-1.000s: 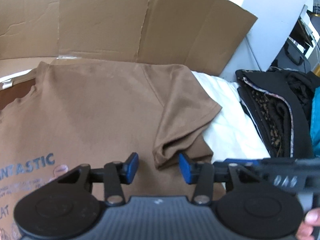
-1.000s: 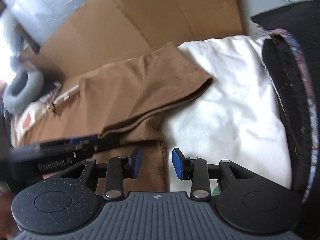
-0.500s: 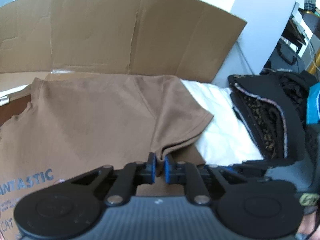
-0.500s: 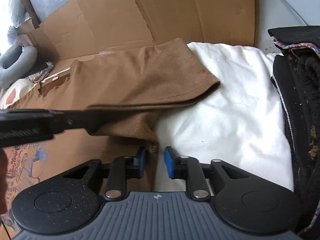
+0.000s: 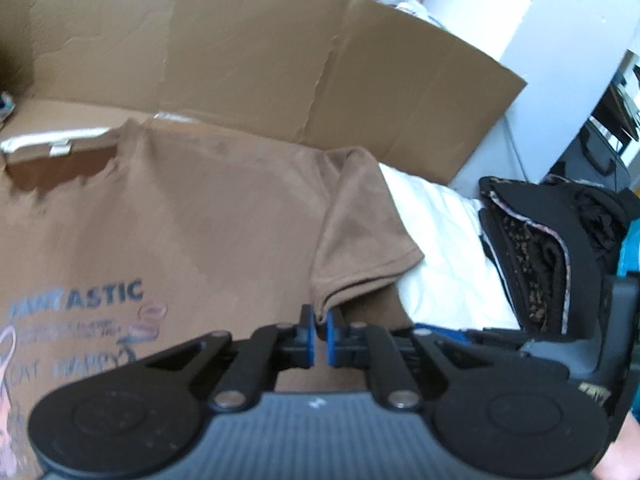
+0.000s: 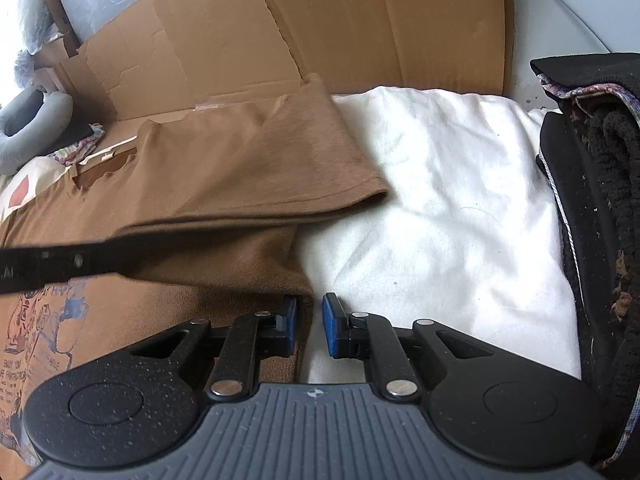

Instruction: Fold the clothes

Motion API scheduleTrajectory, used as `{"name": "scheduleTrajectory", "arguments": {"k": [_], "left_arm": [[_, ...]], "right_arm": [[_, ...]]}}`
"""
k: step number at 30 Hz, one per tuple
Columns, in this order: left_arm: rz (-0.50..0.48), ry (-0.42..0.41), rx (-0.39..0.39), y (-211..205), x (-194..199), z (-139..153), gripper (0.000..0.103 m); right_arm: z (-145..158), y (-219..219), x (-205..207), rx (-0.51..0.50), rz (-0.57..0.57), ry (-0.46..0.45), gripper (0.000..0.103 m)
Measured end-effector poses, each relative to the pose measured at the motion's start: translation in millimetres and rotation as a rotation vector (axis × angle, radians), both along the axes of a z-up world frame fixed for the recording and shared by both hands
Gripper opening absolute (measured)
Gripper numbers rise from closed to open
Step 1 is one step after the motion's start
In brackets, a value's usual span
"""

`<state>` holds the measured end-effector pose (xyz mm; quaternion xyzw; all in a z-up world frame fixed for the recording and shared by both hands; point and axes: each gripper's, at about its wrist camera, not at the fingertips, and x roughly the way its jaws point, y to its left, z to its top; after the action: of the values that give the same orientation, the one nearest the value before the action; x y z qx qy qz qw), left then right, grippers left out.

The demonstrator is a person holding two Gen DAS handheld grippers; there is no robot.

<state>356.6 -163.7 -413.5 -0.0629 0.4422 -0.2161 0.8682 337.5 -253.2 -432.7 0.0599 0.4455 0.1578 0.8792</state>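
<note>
Since a second ago the left claw (image 5: 318,336) has come together and is now clamped on the underarm corner of the sleeve (image 5: 360,240) of the brown T-shirt (image 5: 180,220), lifting it slightly. The right claw (image 6: 309,326) is closing on the shirt's side edge (image 6: 298,292), which sits between its pads with a gap showing, so both grips look nearly set for folding the side inward. Ahead lie flattened cardboard (image 5: 240,52), a white cloth (image 6: 440,200) and dark clothes (image 6: 600,220) to the right.
</note>
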Motion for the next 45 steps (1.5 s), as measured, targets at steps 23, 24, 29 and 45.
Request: {"name": "scheduleTrajectory", "arguments": {"k": [23, 24, 29, 45], "left_arm": [[-0.06, 0.066, 0.053, 20.4, -10.4, 7.2, 0.011], [-0.076, 0.057, 0.051, 15.6, -6.7, 11.0, 0.011], [-0.14, 0.003, 0.051, -14.3, 12.7, 23.2, 0.012], [-0.326, -0.066, 0.134, -96.0, 46.2, -7.6, 0.054]], "right_arm": [[12.7, -19.3, -7.5, 0.018, -0.055, 0.083, 0.021], [13.8, -22.0, -9.3, 0.024, -0.06, 0.086, 0.023], [18.7, -31.4, -17.1, 0.04, -0.07, 0.078, 0.025], [13.8, -60.1, -36.4, 0.136, -0.208, 0.073, 0.039]]}}
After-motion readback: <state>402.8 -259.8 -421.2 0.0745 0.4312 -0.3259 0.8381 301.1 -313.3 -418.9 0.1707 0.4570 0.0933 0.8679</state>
